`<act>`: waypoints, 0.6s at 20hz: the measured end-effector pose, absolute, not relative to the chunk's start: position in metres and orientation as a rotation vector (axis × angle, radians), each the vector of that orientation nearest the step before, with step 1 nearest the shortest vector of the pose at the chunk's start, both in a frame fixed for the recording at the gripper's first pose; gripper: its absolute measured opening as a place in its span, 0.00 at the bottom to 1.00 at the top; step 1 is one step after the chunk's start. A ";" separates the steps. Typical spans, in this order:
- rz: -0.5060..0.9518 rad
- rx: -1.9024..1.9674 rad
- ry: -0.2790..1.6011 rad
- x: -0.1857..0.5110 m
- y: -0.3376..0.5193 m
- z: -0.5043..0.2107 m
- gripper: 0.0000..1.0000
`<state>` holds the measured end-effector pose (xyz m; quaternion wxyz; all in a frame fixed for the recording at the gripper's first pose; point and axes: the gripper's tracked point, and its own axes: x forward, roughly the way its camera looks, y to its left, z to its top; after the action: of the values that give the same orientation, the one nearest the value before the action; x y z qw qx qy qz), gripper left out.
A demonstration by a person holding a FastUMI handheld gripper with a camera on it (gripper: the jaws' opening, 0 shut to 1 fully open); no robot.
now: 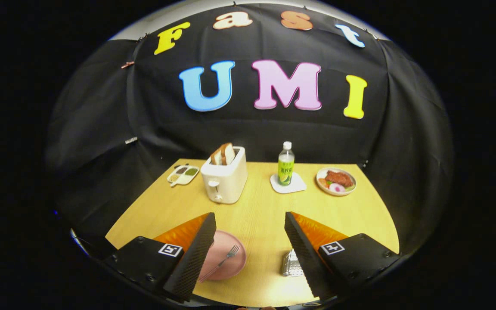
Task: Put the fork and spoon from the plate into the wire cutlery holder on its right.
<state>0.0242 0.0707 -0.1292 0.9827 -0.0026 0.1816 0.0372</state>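
Observation:
A pink plate point(233, 265) lies on the wooden table, partly hidden under my left finger. A metal fork point(222, 261) rests on it, tines pointing away from me. No spoon is visible on the part of the plate that shows. The wire cutlery holder point(290, 264) stands to the plate's right, half covered by my right finger. My gripper point(250, 221) hovers above the table with its fingers wide apart and nothing between them.
Beyond the fingers stand a white toaster point(225, 178) with bread slices, a green bottle point(286, 165) on a white coaster, a food plate point(336, 181) at the far right and a small condiment tray point(183, 175) at the far left. Bare tabletop point(261, 215) lies between.

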 end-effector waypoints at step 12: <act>0.139 -0.031 0.864 0.013 0.139 -0.304 0.94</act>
<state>0.0126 0.1394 -0.3044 0.9056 -0.0152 0.4184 0.0671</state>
